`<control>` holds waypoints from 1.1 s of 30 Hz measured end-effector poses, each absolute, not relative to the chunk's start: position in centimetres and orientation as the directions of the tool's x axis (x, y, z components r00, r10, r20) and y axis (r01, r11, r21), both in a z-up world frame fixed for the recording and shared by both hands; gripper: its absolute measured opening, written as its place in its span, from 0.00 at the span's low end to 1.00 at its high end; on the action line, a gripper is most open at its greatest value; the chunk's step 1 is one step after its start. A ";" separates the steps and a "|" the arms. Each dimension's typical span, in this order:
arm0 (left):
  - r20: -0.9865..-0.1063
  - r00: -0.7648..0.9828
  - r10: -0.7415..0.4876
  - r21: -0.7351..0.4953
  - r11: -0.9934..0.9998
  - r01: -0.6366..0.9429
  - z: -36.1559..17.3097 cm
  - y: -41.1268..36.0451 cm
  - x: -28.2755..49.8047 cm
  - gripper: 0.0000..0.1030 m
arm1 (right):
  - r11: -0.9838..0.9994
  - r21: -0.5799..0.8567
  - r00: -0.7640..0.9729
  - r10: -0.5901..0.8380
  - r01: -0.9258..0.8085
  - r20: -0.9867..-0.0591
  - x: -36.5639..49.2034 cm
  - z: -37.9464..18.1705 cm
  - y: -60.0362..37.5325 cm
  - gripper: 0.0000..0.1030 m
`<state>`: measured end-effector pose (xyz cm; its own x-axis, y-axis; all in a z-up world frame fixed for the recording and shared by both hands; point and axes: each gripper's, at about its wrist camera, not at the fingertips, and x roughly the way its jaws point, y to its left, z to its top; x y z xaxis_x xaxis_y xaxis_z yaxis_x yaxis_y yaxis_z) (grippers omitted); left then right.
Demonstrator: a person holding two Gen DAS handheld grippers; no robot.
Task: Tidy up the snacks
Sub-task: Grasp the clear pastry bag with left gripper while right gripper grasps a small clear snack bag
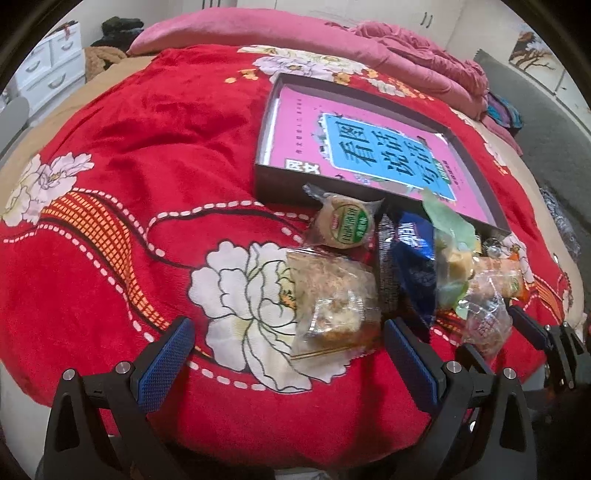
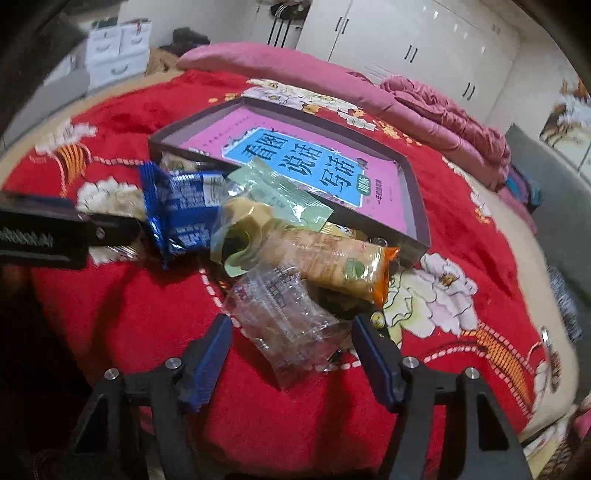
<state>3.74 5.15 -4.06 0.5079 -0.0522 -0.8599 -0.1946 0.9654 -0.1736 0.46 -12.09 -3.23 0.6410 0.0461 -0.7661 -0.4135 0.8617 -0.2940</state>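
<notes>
A pile of wrapped snacks lies on the red flowered blanket [image 1: 129,155] before a shallow dark box [image 1: 275,181] with a pink book in it. My left gripper [image 1: 291,347] is open around a clear-wrapped brown pastry [image 1: 332,302], pads apart from it. My right gripper [image 2: 293,350] is open astride a crinkled clear packet [image 2: 284,317], its pads close to the wrapper's edges. In the pile are a round green-labelled cake [image 1: 343,221], a blue packet [image 2: 184,210], a pale green packet [image 2: 266,206] and an orange-ended packet [image 2: 340,262].
A pink pillow [image 1: 229,33] and a bunched pink quilt [image 1: 436,66] lie at the bed's far side. White drawers [image 1: 51,62] stand at far left, white wardrobes [image 2: 406,37] behind. Grey upholstery [image 1: 535,122] borders the bed's right edge.
</notes>
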 end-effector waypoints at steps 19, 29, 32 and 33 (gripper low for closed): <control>-0.861 0.503 -0.072 -0.191 0.964 -0.188 -4.2 5.1 5.2 0.91 | 0.859 -0.226 0.623 0.130 -0.459 -0.771 0.7 -3.0 -11.8 0.44; -0.870 0.486 -0.087 -0.195 0.965 -0.177 -4.8 5.3 6.1 0.60 | 0.852 -0.234 0.616 0.125 -0.469 -0.778 1.3 -3.5 -11.0 0.42; -0.868 0.483 -0.119 -0.209 0.968 -0.137 -4.7 4.7 6.0 0.45 | 0.862 -0.192 0.607 0.157 -0.469 -0.779 1.5 -3.2 -11.5 0.41; -0.868 0.483 -0.117 -0.205 0.969 -0.134 -4.7 4.7 6.0 0.45 | 0.867 -0.173 0.604 0.169 -0.467 -0.779 1.6 -3.0 -11.8 0.40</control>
<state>5.98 4.70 -4.72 0.4832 -0.1170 -0.8677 -0.1341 0.9695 -0.2054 1.56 -11.76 -3.04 0.6037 0.1689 -0.7791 -0.4665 0.8673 -0.1734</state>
